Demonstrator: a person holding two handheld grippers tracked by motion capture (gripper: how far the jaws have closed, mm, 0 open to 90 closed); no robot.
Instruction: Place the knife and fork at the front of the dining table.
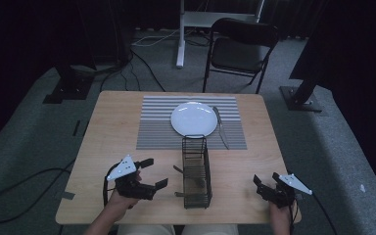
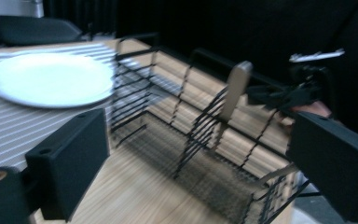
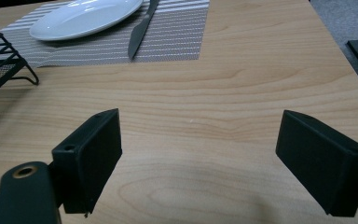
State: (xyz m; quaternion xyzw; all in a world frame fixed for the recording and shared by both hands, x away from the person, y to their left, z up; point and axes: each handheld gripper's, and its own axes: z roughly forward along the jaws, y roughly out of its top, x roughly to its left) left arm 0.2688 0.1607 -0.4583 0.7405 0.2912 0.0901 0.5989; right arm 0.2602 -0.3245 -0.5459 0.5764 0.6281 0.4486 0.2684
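My left tool [image 1: 148, 172] is spread wide and holds nothing; it hovers near the counter's [image 1: 112, 122] near edge, just beside the black wire caddy [image 1: 196, 171], which stands lengthwise in the middle of the near half. My right tool [image 1: 268, 185] is also wide open and empty, low over bare wood by the near right corner.

In the left gripper view a utensil handle [image 2: 235, 88] leans up out of the caddy; the picture is blurred, so I can't tell whether it is a fork or a spoon. To take it well, I judge I should come in over the caddy's top rim, line the jaws either side of the handle above the wires, and close only once clear of them.

The plate [image 1: 194, 118] sits on the striped mat [image 1: 152, 132] toward the far edge, with the knife [image 1: 221, 128] just right of it. There is open wood left of the mat and all along the right edge.
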